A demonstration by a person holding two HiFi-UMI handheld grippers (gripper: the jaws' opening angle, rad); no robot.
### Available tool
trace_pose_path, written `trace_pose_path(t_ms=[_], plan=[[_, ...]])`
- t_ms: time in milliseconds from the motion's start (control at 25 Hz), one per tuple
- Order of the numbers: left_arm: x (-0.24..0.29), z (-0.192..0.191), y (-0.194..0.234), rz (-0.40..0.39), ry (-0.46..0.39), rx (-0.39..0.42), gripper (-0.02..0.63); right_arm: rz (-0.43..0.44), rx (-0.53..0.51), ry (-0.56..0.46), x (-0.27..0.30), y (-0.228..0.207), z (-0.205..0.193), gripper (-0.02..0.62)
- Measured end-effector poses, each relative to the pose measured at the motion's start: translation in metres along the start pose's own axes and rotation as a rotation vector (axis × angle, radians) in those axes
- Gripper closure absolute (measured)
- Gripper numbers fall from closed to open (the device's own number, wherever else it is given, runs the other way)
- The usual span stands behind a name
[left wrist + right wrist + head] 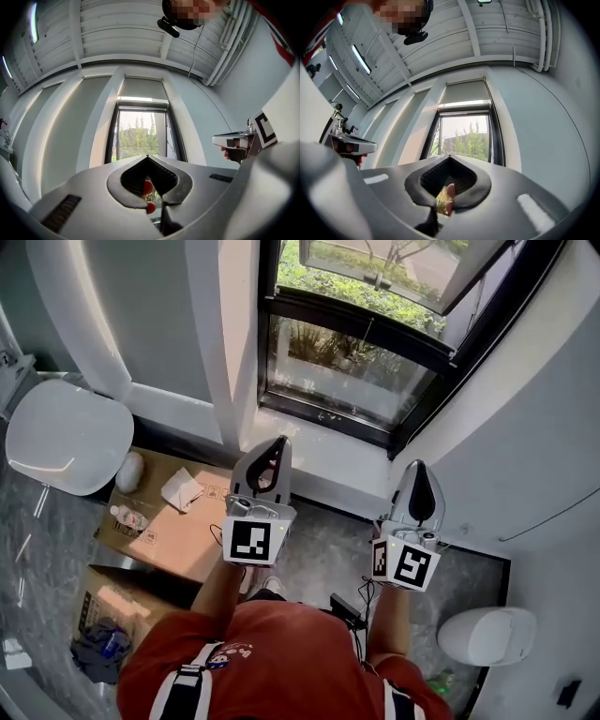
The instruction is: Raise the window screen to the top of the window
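So the person in the red shirt [272, 662] stands facing the tall black-framed window [349, 371], holding both tools out side by side and aimed at it, a bit upward. The left white two-jaw gripper [279, 442] has its jaws fully together with nothing pinched between them. Same deal with the right white two-jaw gripper [418, 466]: closed tight and empty. Neither touches the window, and both are well short of it.

The pale grey window screen [140, 88] sits high up in the opening. From both gripper views it covers only the top part, with a bright strip under its bottom edge and clear glass below showing green trees outside.

Down on the grey floor, some brown cardboard boxes [178, 535] lie to the person's left, near the wall.
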State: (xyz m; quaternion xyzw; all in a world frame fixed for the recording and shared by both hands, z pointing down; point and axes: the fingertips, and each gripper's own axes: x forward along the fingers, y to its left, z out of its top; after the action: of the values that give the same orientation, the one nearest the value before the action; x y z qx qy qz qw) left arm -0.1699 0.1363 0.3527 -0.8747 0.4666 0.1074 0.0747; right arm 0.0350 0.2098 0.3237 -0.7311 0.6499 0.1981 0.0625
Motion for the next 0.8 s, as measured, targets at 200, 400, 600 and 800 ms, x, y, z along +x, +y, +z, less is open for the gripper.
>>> trace_pose_path(t_ms=[200,400,600,800], plan=[[0.019,-0.009,0.008,-0.029,-0.005,-0.008,0.6,-0.011,-0.015,0.016,0.015,0.006,-0.013,0.585],[0.035,-0.013,0.017,-0.043,0.003,-0.028,0.6,-0.017,-0.029,0.018,0.028,0.005,-0.016,0.586],[0.051,-0.023,0.018,-0.048,-0.004,-0.022,0.6,-0.023,-0.026,0.012,0.038,-0.003,-0.03,0.586],[0.084,-0.029,0.021,-0.04,-0.015,0.01,0.6,-0.023,-0.006,0.011,0.066,-0.017,-0.051,0.586]])
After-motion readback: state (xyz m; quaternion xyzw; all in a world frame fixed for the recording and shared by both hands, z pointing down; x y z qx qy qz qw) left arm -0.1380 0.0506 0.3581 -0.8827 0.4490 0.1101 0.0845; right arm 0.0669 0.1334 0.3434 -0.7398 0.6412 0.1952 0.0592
